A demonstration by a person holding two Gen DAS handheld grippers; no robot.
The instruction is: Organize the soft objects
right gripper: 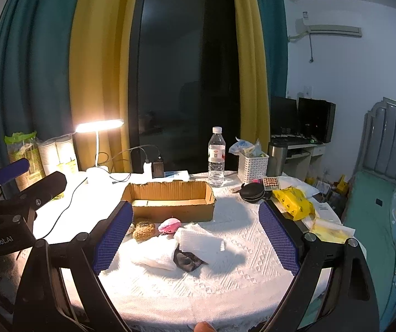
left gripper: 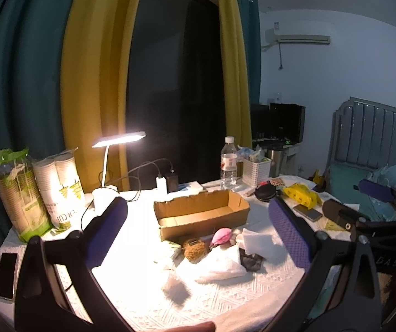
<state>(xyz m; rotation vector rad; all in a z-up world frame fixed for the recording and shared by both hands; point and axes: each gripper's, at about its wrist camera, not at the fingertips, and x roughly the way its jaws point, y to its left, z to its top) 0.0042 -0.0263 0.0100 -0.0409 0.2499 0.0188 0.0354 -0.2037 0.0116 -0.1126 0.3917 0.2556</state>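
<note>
An open cardboard box (left gripper: 202, 211) (right gripper: 170, 200) stands mid-table. In front of it lie a pink plush (left gripper: 221, 235) (right gripper: 169, 225), a brown fuzzy toy (left gripper: 195, 249) (right gripper: 144, 229), a folded white cloth (left gripper: 256, 242) (right gripper: 200, 239), a white towel (left gripper: 217, 267) (right gripper: 156, 257) and a dark sock (left gripper: 250, 260) (right gripper: 188, 260). My left gripper (left gripper: 198, 235) is open and empty above them. My right gripper (right gripper: 195, 238) is open and empty above the cloth. Each gripper shows at the edge of the other's view.
A lit desk lamp (left gripper: 117, 141) and paper cup stacks (left gripper: 59, 188) stand at the left, with a phone (left gripper: 5, 275) near the left edge. A water bottle (right gripper: 216, 157), a white basket (right gripper: 252, 167), a yellow packet (right gripper: 293, 200) and a black case (right gripper: 253, 192) sit at the right.
</note>
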